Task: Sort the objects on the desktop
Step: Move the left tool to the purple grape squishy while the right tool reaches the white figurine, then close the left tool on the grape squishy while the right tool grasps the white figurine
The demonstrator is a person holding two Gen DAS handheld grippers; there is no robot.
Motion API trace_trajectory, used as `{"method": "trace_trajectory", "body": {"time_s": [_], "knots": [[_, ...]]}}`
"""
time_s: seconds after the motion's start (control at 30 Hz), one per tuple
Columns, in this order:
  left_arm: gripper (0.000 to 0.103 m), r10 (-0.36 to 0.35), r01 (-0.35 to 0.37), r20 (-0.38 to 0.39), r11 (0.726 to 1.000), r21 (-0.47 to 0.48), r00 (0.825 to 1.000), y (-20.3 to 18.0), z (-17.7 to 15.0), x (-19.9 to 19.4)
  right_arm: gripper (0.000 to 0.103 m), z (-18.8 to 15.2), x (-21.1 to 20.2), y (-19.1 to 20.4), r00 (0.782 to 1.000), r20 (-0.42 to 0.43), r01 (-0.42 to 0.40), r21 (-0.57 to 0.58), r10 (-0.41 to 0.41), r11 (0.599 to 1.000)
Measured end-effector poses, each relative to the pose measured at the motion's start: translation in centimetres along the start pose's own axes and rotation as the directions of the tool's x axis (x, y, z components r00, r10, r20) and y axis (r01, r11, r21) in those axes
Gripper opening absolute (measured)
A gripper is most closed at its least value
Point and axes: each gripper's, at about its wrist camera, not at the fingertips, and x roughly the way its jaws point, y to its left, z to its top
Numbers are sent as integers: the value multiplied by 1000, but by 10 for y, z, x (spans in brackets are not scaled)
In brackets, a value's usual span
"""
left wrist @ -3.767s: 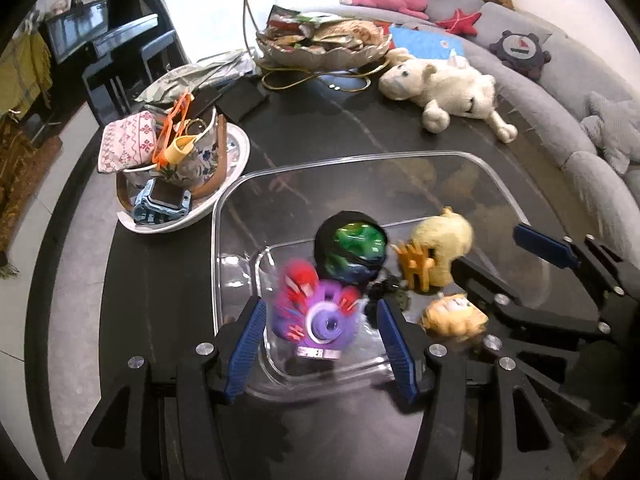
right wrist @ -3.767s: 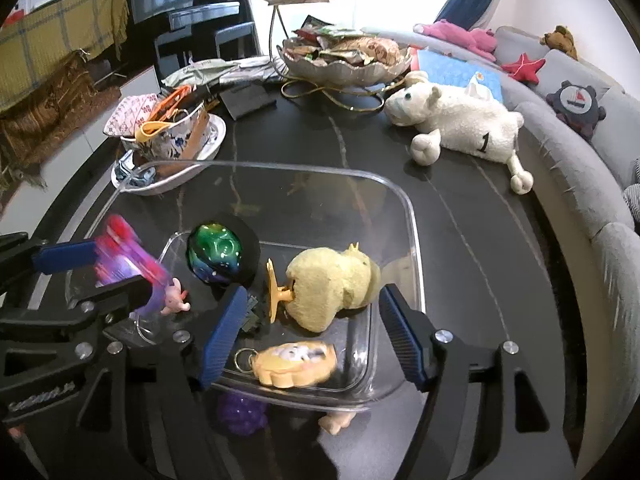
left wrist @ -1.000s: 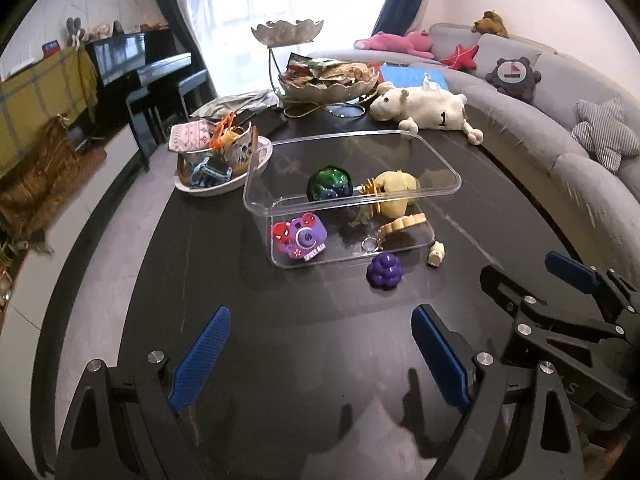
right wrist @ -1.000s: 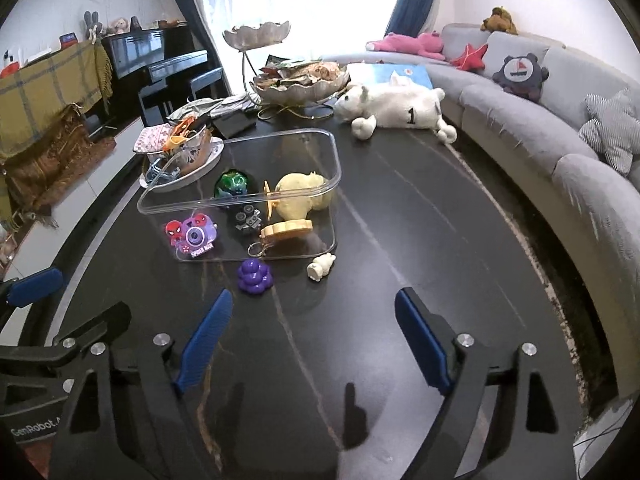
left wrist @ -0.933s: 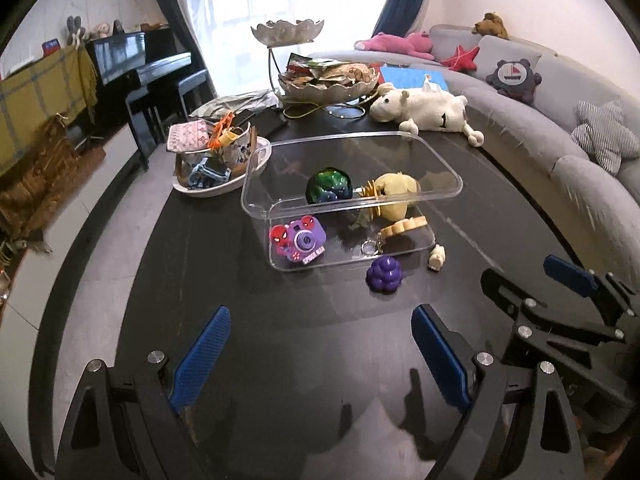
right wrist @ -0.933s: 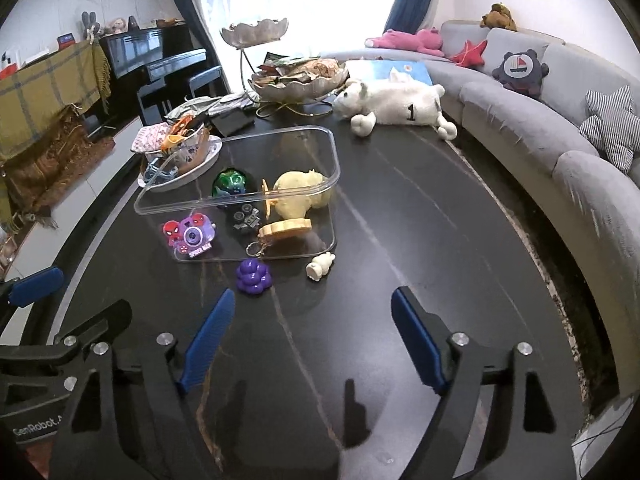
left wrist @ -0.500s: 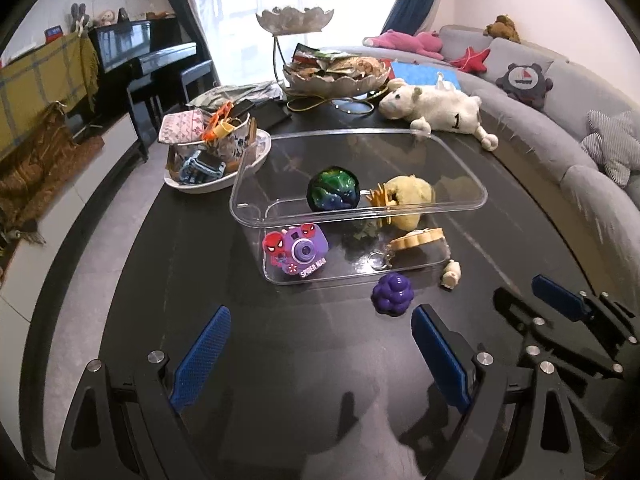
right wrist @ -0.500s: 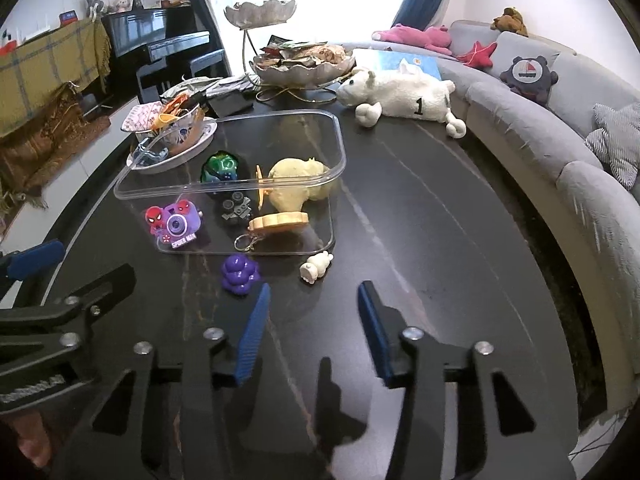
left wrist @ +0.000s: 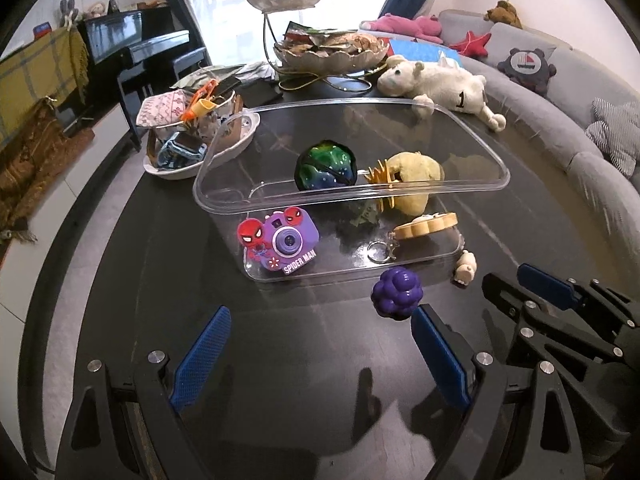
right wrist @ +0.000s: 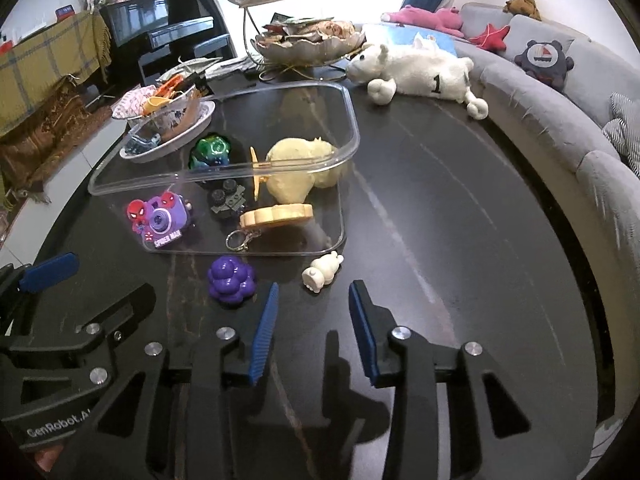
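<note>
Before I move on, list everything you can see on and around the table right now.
clear plastic bin: 1, transparent, table centre
Spider-Man toy camera: 1, purple and red, in bin, near left corner
green ball toy: 1, green on black, in bin, far side
yellow plush: 1, pale yellow, in bin
keychain: 1, tan, in bin, near edge
purple grape toy: 1, purple, on table before bin
small cream figure: 1, cream, on table before bin
white plush animal: 1, white, far table edge
left gripper: 1, blue pads, open, empty
right gripper: 1, blue pads, open, empty
</note>
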Motion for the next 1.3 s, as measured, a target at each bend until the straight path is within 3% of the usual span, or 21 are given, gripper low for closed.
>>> {"method": "trace_trajectory", "body": {"time_s": [1.3], "knots": [[85, -9, 3, -96, 998, -57, 995, 0, 9, 54, 27, 7, 57, -9, 998, -64, -25, 0, 25, 1000]]}}
